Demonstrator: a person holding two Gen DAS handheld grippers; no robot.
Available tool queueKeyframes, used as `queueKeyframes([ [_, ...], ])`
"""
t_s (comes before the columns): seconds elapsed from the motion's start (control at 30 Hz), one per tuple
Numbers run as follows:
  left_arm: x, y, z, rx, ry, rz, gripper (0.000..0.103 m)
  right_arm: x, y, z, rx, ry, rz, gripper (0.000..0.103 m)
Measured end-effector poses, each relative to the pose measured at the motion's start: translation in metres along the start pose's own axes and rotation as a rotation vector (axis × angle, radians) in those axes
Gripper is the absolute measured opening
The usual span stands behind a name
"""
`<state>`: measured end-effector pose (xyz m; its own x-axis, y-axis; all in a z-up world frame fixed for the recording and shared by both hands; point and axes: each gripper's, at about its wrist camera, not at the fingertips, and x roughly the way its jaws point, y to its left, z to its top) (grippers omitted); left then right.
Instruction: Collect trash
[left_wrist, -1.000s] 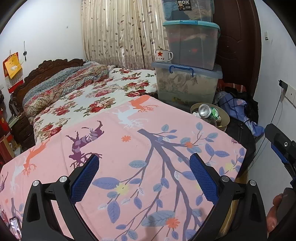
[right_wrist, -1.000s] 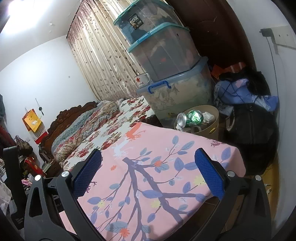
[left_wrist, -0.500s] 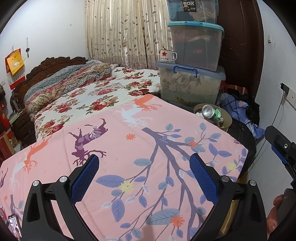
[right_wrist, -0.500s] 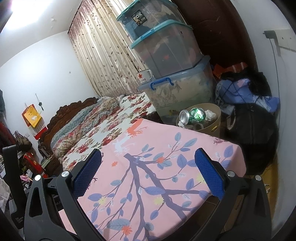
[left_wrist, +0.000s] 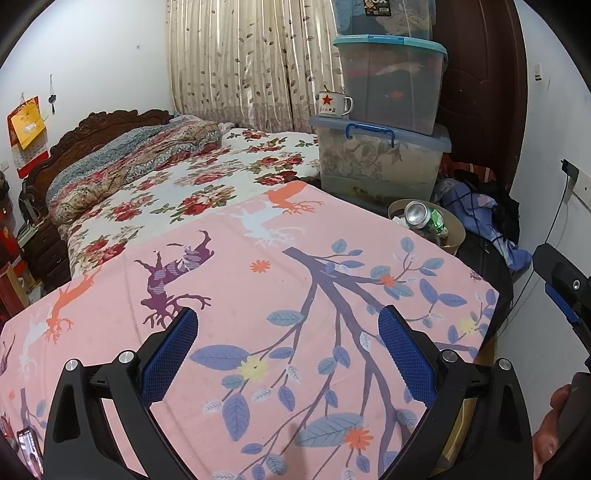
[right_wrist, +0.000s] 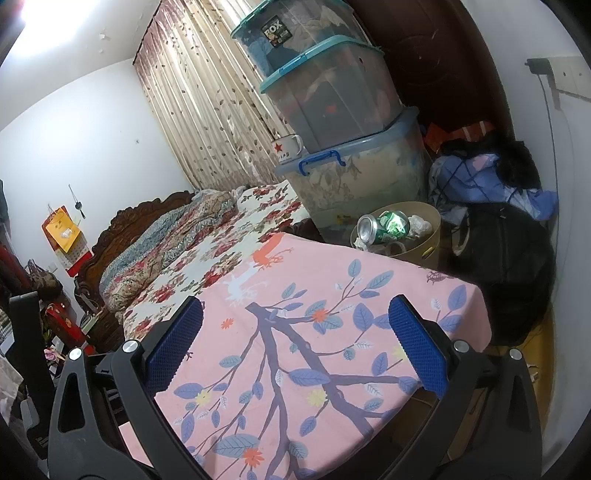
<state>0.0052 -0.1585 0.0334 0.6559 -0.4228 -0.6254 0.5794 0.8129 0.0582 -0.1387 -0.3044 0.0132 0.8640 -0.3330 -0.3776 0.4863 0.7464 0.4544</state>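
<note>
Since nothing lies on the pink tabletop (left_wrist: 295, 295), both the left gripper (left_wrist: 288, 354) and right gripper (right_wrist: 295, 343) hover with jaws wide, empty; the trash, a can (right_wrist: 384, 227) among it, sits in the bin (right_wrist: 424, 247) at one o'clock.

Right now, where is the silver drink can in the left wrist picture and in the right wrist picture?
Left wrist: the silver can lies on top of the trash in the round bin, right of centre, past the far edge of the pink cloth.
Right wrist: the can is right of centre, in the same bin.
Shared landmark: the blue-handled storage box behind the bin.
</note>
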Motion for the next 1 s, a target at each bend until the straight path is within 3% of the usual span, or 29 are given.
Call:
queueKeyframes([
  [1.0,0.001,-0.011,0.0,0.052,0.007,0.003,0.094,0.005,-0.008,-0.003,0.011,0.011,-0.001,0.1],
])
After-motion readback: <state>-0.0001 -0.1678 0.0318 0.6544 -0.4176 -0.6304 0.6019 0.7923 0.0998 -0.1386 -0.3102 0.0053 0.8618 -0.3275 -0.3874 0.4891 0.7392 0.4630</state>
